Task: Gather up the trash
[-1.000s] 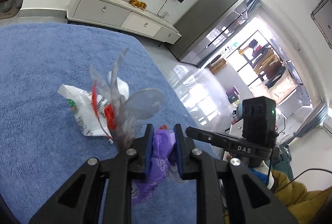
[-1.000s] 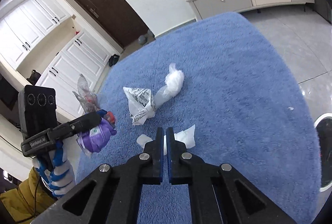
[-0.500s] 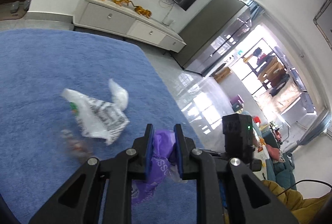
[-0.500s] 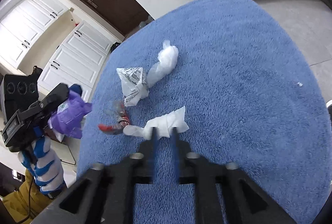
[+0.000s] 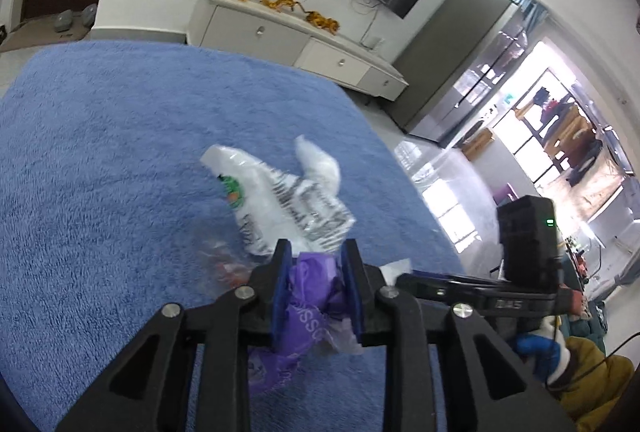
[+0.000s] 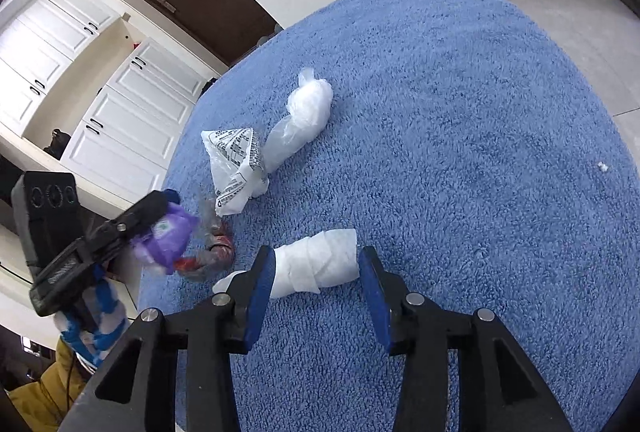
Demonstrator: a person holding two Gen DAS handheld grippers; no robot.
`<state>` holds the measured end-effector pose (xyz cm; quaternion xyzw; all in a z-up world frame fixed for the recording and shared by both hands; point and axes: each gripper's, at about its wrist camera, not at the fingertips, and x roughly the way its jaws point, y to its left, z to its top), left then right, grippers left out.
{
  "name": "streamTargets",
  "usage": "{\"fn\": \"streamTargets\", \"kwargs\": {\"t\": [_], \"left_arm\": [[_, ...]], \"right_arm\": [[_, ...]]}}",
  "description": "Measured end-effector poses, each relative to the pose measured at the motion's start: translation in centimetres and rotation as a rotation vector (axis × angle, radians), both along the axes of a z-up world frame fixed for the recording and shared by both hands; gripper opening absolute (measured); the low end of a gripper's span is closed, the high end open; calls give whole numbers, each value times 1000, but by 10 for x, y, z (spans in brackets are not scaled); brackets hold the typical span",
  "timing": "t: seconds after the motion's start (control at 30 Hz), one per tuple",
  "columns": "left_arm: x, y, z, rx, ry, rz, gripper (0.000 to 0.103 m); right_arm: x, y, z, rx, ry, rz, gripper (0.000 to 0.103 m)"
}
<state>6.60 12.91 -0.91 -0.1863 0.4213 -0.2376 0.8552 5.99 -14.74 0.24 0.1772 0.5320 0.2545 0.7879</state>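
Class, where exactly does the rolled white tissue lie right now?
In the right wrist view the tissue lies on the blue carpet between the open right gripper fingers, right of the red wrapper.

Both wrist cameras are looking forward and down along their own fingers, close above the blue rug [image 6: 460, 112]. They are sharing the printed white bag [image 5: 288, 208] [image 6: 236, 168], slightly blurred in the left view.

Left tool [image 5: 316, 268] clamped on purple wrapper [image 5: 308, 312], above blue carpet [image 5: 120, 172], printed white bag [image 5: 288, 200] just beyond.
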Motion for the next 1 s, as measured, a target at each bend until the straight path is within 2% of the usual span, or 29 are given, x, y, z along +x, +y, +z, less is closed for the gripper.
{"fn": "streamTargets", "kwargs": {"t": [0.1,0.17,0.47,0.63,0.7,0.73,0.77,0.83,1.0], "left_arm": [[0,0,-10,52,-8,30,33],[-3,-1,-12,84,-26,47,51],[-17,2,-29,192,-39,100,54],[-30,-9,-36,220,-43,62,54],[-31,-17,-38,251,-42,41,52],[-30,-19,-39,253,-38,37,30],[-28,-20,-42,233,-14,16,18],[-28,-20,-44,227,-10,11,10],[-30,-19,-43,209,6,31,5]], "right_arm": [[0,3,0,-6,-3,6,42],[1,7,0,-14,-6,14,42],[-2,22,-1,-48,-31,57,42],[-4,33,2,-80,-64,78,42],[-5,36,2,-80,-67,81,37],[-5,37,1,-72,-64,85,26],[-5,36,0,-67,-62,87,21],[-5,34,1,-60,-69,84,11],[-11,27,6,-32,-92,101,7]]}}
